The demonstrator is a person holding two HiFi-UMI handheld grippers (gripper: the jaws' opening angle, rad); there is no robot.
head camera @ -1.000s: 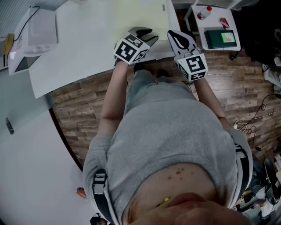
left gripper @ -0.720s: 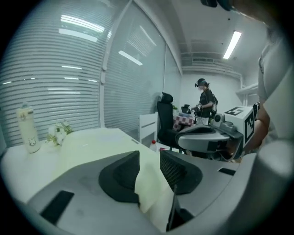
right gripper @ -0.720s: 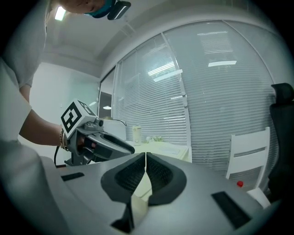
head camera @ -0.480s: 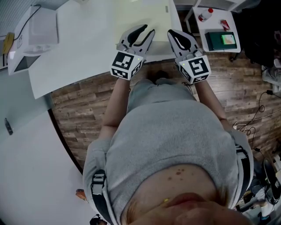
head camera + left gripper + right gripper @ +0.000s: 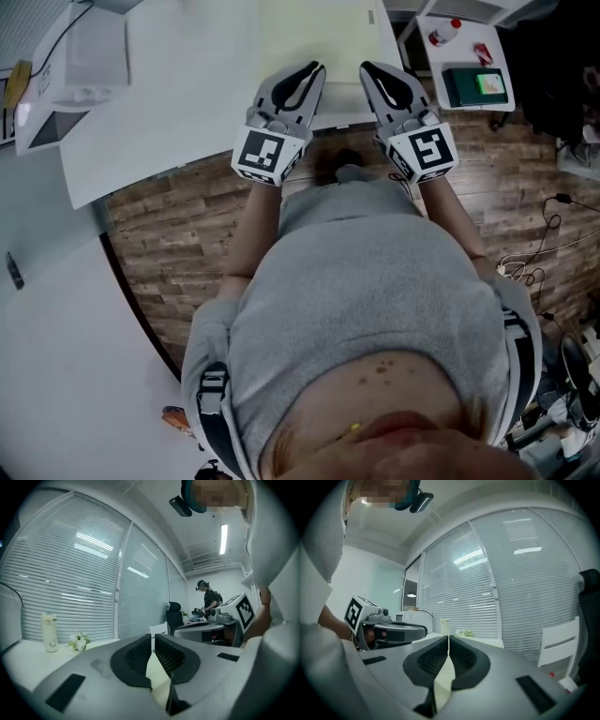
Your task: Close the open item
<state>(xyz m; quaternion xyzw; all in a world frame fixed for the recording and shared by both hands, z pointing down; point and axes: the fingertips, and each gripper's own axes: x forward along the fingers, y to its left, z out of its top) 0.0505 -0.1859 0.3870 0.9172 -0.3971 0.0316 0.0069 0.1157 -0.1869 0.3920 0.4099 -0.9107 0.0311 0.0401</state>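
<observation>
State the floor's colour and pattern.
Brown wood-plank floor, best in the head view.

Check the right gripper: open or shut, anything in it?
Shut. In the right gripper view the right gripper has its tips together, with nothing between them.

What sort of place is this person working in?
Most likely an office: a large white desk, slatted window blinds along glass walls, and a black office chair beside a second desk.
</observation>
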